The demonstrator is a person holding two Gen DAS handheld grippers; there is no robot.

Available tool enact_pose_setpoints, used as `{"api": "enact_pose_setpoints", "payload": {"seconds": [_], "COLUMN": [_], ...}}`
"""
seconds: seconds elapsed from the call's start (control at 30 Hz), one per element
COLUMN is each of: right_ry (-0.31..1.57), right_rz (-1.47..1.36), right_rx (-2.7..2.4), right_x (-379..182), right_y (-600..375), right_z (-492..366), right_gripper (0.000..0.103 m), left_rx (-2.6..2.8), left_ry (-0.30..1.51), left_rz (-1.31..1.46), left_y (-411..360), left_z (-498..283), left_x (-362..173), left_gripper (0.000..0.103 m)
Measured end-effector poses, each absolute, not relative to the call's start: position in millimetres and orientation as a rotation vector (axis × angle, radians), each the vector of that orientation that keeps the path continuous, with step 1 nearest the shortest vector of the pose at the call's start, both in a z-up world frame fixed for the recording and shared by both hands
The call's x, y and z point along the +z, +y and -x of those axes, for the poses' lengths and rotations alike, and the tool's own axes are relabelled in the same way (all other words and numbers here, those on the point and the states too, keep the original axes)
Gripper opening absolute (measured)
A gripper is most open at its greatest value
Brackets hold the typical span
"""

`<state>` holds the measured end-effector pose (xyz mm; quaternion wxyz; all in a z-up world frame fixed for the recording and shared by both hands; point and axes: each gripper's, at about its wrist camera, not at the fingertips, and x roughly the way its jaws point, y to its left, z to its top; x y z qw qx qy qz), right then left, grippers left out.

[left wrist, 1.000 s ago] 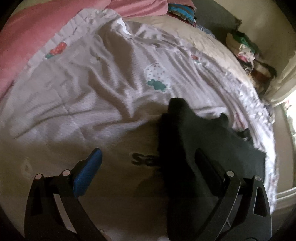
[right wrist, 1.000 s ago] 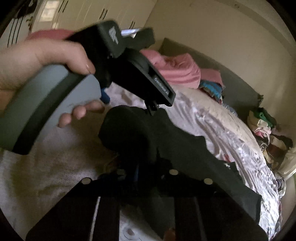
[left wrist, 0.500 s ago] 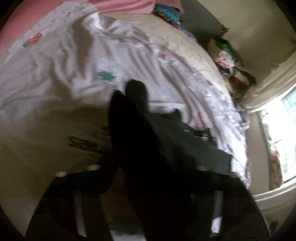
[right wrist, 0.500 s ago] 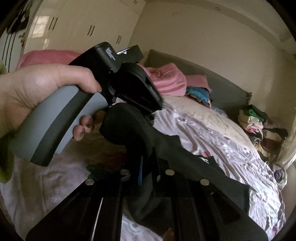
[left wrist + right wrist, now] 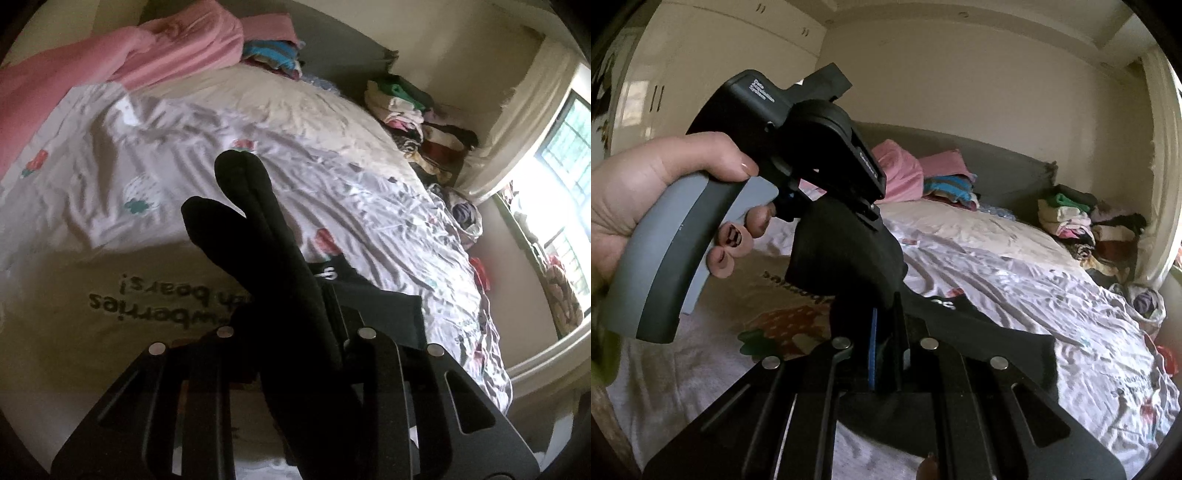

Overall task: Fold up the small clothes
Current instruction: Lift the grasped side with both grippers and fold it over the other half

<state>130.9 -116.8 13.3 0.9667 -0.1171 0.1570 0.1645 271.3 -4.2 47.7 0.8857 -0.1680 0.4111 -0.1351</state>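
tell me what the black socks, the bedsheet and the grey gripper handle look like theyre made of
Black socks: soft matte knit, probably cotton blend; they droop limply with rounded toes and no shine.
Bedsheet: thin woven fabric with a slight sheen, maybe cotton or polyester; it creases finely and carries printed motifs.
Grey gripper handle: smooth moulded plastic by its even surface and soft highlights; a rubbery coating cannot be ruled out.

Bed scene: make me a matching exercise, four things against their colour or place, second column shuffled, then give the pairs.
Things:
1. socks
2. blanket
3. bedsheet
4. clothes stack

Descriptions:
A. pink, bunched by the headboard
B. in the far corner by the wall
C. black, held in both claws
D. white with strawberry prints

Pairs: 1-C, 2-A, 3-D, 4-B
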Motion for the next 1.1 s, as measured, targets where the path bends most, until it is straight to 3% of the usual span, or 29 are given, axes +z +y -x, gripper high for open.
{"api": "enact_pose_setpoints", "payload": {"seconds": [0.33,0.87,1.1], "right_ry": [0.331,0.491,0.567], "right_rz": [0.156,-0.028,-0.129], "right_rx": [0.277,0.206,0.22], "right_x": [11,-37,-51], "right_y": [-156,-211,-233], "right_z": [-125,-128,-136], "right_gripper": [0.006,0.006,0.007], "left_rx": [-0.314,-0.348,-0.366], "left_ry": [0.847,0.913,0.934], "left_rz": [0.313,0.24,0.23], "left_y": [-49,-126,-142], "left_z": [-263,-258,-260], "left_x": [55,10,-1], "left_gripper": [0.019,0.02,0.026]}}
